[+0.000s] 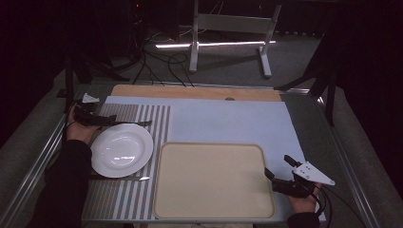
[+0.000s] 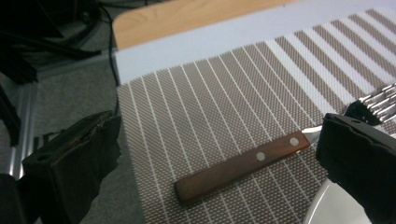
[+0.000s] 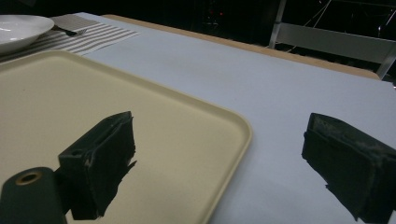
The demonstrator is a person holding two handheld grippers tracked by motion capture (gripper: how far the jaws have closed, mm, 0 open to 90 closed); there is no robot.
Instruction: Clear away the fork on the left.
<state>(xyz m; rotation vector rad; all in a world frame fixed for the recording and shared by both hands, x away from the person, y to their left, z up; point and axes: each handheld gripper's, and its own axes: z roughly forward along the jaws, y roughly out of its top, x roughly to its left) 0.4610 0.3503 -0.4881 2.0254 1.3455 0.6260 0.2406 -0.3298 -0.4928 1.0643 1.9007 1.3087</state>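
A wooden-handled fork [image 2: 243, 168] lies on a brown-and-white striped placemat [image 2: 210, 93], its tines [image 2: 380, 100] pointing right. In the left gripper view my left gripper [image 2: 223, 126] is open, one jaw on each side of the handle, not touching it. In the high view that left gripper [image 1: 107, 118] sits at the mat's far left, just behind a white plate [image 1: 122, 149]. My right gripper [image 1: 278, 166] is open at the right rim of an empty beige tray [image 1: 214, 180]. In the right gripper view my right gripper [image 3: 222, 126] has one jaw over the tray [image 3: 140, 107] and the other over the pale table cover [image 3: 280, 102].
A second utensil [image 1: 121, 178] lies on the placemat [image 1: 123, 199] in front of the plate. A small white object [image 1: 89, 98] sits at the back left corner. A wooden strip [image 1: 190, 91] runs along the table's far edge, with a metal stand [image 1: 228, 33] and cables on the floor beyond.
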